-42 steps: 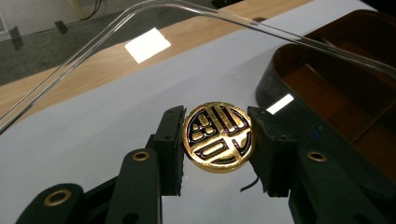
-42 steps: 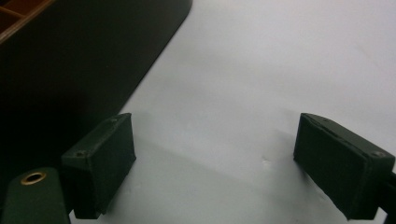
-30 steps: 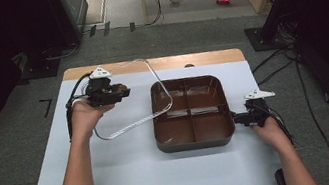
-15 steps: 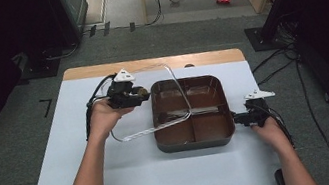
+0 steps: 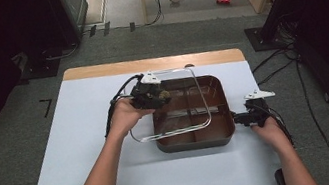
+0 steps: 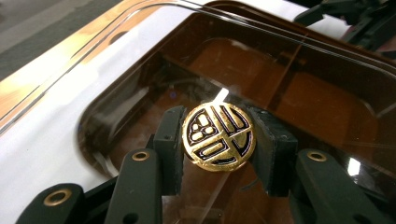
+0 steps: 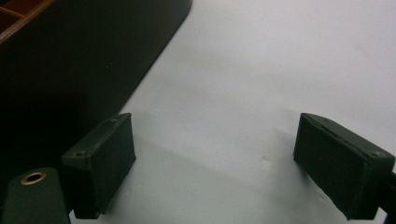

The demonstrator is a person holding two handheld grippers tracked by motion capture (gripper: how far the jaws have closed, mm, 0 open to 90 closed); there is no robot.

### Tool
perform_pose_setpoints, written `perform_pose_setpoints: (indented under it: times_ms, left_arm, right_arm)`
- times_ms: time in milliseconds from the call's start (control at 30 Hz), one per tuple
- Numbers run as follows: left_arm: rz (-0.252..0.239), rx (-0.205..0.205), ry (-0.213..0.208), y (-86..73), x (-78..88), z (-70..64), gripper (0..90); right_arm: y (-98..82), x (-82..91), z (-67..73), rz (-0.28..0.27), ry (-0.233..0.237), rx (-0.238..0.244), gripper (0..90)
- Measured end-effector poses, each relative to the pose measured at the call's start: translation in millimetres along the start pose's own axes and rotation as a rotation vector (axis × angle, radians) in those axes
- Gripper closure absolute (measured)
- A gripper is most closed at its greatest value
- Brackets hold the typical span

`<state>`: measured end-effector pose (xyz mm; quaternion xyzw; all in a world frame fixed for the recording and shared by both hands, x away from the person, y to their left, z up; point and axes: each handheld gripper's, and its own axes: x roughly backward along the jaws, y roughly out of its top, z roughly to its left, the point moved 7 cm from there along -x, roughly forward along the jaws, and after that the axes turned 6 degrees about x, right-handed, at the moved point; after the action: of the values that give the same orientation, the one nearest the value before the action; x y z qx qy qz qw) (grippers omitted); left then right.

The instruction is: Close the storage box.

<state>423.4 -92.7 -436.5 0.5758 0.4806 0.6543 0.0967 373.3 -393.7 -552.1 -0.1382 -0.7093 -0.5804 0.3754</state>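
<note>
Left gripper: jaws are clamping the round gold knob of a clear glass lid, one pad on each side. The lid is hanging tilted over the left part of the brown divided pot, overlapping its rim. Right gripper: jaws are standing wide apart, nothing between them, just beside the pot's right wall, over the white tabletop.
</note>
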Motion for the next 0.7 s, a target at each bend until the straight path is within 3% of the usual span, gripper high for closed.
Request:
perform_pose_setpoints:
  times_ms: [200,467,700]
  left_arm:
    - [0.019,-0.045,-0.026,6.9,-17.1,-15.8,59.3]
    - [0.045,-0.069,-0.065,10.7,-37.1,-28.5,59.3]
    - [0.086,-0.081,-0.058,7.9,-50.3,-35.4,59.3]
  right_arm:
    - [0.0,0.0,0.0,0.0,0.0,0.0,12.1]
    - [0.0,0.0,-0.1,0.0,0.0,0.0,12.1]
    - [0.0,0.0,-0.1,0.0,0.0,0.001,12.1]
